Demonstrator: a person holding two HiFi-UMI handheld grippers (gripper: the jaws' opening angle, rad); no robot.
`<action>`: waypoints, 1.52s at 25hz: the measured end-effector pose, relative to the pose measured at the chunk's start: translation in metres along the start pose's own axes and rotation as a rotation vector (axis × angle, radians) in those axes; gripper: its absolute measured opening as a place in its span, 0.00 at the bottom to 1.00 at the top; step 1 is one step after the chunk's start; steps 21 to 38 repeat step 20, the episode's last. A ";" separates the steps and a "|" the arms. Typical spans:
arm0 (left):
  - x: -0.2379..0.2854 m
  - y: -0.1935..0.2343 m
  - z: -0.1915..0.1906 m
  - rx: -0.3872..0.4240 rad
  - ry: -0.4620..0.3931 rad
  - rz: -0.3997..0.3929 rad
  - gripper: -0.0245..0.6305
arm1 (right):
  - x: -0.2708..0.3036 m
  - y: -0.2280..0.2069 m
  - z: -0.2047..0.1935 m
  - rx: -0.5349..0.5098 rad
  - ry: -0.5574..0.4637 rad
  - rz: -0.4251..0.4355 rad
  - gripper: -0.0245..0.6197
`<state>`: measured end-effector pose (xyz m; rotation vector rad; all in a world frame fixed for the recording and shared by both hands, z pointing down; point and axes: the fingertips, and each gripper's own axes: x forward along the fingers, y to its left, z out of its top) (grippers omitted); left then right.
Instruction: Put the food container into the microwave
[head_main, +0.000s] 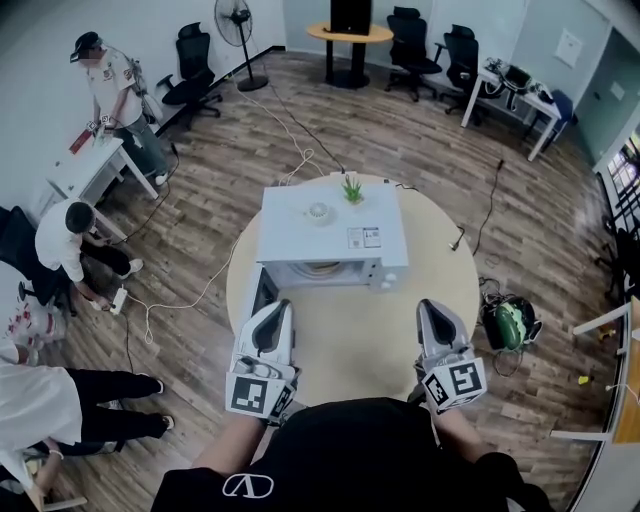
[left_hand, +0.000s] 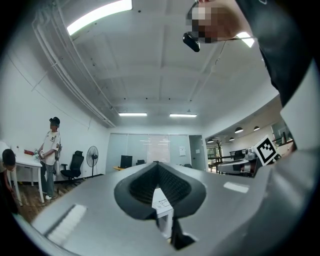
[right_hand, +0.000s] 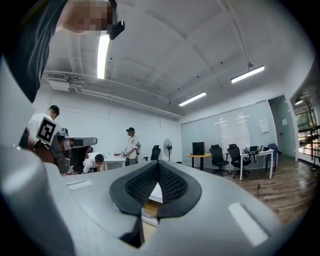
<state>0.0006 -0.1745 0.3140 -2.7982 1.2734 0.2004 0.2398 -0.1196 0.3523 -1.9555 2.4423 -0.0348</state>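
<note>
A white microwave (head_main: 330, 225) stands on the round table (head_main: 440, 290), with its door (head_main: 262, 292) swung open to the left. Inside the cavity sits a pale round food container (head_main: 320, 269). My left gripper (head_main: 279, 308) hovers near the table's front, just before the open door, its jaws shut and empty. My right gripper (head_main: 428, 306) hangs to the right of the microwave's front, also shut and empty. In the left gripper view the closed jaws (left_hand: 157, 165) hide all but a strip of the microwave (left_hand: 162, 210). Past the closed jaws (right_hand: 159, 164) in the right gripper view, a tan bit of the container (right_hand: 149, 208) shows.
A small potted plant (head_main: 352, 189) and a white round object (head_main: 318, 212) rest on the microwave's top. Cables (head_main: 290, 140) trail over the wooden floor. People stand and crouch by a desk (head_main: 90, 170) at the left. A green bag (head_main: 510, 325) lies right of the table.
</note>
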 end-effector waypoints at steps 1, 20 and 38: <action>-0.001 0.001 -0.001 -0.001 -0.006 0.001 0.04 | -0.001 -0.002 -0.002 -0.002 0.003 -0.004 0.05; -0.020 0.004 -0.028 0.004 0.036 0.021 0.04 | -0.021 -0.018 -0.027 -0.052 0.061 -0.008 0.05; -0.020 0.004 -0.028 0.004 0.036 0.021 0.04 | -0.021 -0.018 -0.027 -0.052 0.061 -0.008 0.05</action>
